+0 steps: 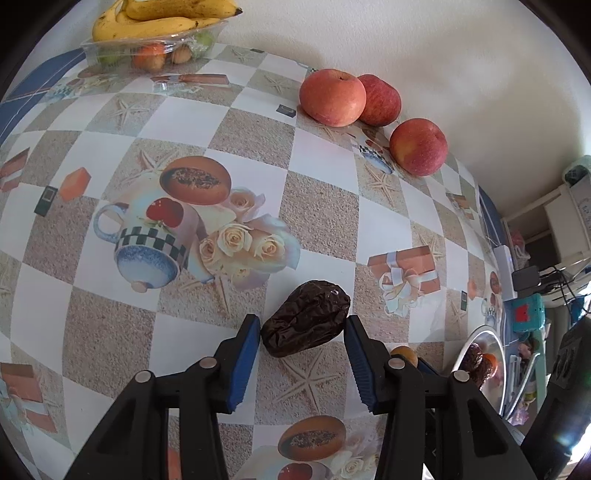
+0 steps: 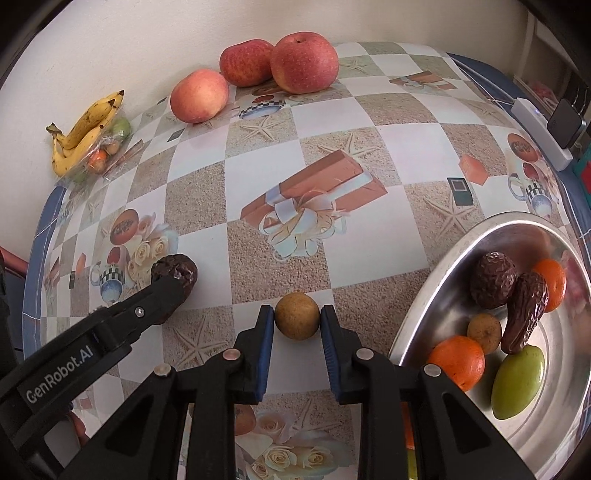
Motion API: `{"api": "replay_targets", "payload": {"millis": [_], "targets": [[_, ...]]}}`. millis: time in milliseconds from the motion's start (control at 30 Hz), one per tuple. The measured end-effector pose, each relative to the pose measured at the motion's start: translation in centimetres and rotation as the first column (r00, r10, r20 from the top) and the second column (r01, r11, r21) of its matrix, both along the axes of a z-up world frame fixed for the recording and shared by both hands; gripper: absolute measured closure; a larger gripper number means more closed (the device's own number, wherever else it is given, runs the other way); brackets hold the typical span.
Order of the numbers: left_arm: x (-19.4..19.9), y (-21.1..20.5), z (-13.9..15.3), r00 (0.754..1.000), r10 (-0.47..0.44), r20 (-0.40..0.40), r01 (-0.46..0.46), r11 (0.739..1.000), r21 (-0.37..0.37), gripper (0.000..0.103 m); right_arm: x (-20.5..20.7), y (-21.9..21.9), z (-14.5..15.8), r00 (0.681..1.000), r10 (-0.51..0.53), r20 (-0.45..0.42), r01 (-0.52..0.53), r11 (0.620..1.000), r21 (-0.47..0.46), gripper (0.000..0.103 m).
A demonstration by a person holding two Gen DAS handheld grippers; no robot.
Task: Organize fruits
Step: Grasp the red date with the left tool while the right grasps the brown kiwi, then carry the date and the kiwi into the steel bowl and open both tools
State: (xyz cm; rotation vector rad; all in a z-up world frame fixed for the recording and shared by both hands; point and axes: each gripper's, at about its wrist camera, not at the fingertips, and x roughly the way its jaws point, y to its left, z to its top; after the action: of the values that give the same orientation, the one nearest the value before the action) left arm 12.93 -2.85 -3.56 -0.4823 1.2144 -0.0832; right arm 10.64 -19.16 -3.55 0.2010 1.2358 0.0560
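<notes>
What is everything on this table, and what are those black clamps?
apples: three, red, by the wall
bananas: one bunch, yellow, on the clear tray
clear tray: one, far corner, holding small fruits
loose date: one, dark brown, on the tablecloth
round fruit: one, tan, on the tablecloth
plate: one, silver, table edge
plate fruits: two orange, two dark dates, one tan, one green
tablecloth: one, checked with printed pictures
left tool: black with blue pads, closed on the loose date
right tool: the same, closed on the round fruit
</notes>
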Motion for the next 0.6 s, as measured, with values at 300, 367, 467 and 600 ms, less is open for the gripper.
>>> {"api": "replay_targets", "payload": {"millis": [300,367,467,600], "targets": [[-1.8,0.2,1.2,1.000,0.002,0.006,-0.002,1.000,-0.025,0.053,-1.0,0.0,1.2,1.000,0.017,0.023,-0.016,1.000,-0.022,0.076],[-2.4,0.1,1.7,1.000,-0.004,0.012,0.004,1.000,-0.027,0.053,-1.6,0.0,1.6,0.999,0.023,0.030,-0.023,0.999,-0.030,0.076],[-3.4,-0.2,2.3,1.000,-0.012,0.022,0.013,1.000,-0.025,0.053,-2.5,-0.1,2.2,0.999,0.033,0.039,-0.032,0.999,-0.043,0.076],[-4.6,-0.4,3.0,0.999,-0.015,0.032,0.016,0.999,-0.033,0.053,-3.7,-0.3,3.0,0.998,0.040,0.050,-0.037,0.998,-0.056,0.076]]}}
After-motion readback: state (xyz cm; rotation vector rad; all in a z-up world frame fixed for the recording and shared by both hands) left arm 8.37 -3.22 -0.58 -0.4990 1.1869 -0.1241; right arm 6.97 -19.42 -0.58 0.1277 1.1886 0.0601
